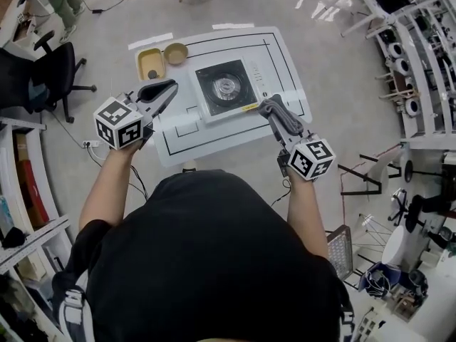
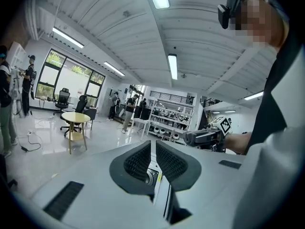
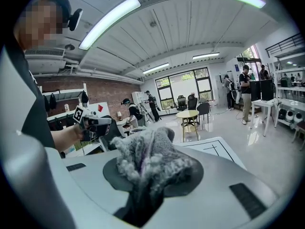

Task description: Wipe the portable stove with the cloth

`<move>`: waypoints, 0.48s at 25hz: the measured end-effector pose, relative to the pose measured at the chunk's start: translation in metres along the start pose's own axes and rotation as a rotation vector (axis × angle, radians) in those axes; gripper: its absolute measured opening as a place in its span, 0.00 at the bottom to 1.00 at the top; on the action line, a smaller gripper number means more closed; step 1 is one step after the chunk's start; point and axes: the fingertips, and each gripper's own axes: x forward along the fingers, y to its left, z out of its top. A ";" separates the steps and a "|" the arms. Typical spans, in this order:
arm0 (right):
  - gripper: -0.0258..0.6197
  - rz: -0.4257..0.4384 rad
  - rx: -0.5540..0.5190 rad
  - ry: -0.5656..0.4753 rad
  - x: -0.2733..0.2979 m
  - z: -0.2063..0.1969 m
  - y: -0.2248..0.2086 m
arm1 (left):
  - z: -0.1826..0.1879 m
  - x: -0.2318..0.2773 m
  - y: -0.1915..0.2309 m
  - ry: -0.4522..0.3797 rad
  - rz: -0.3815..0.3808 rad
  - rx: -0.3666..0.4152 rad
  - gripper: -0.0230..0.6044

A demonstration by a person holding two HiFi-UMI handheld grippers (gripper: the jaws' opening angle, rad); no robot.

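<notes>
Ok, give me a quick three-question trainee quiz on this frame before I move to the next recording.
1. True or false: a pot stands on the portable stove.
2. What shares the table with it? A) a kettle B) a yellow tray and a bowl C) a sponge
3. Fill in: the cloth is gripped by the ___ tongs.
Key: 1 false; 2 B; 3 right tongs.
</notes>
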 end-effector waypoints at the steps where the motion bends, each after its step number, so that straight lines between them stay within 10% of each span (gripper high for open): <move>1: 0.22 -0.003 -0.001 0.001 0.004 0.003 0.001 | 0.002 0.000 0.005 -0.004 -0.003 0.001 0.12; 12: 0.22 0.007 -0.029 0.000 0.047 0.026 0.021 | 0.011 -0.031 0.047 -0.042 0.022 -0.005 0.11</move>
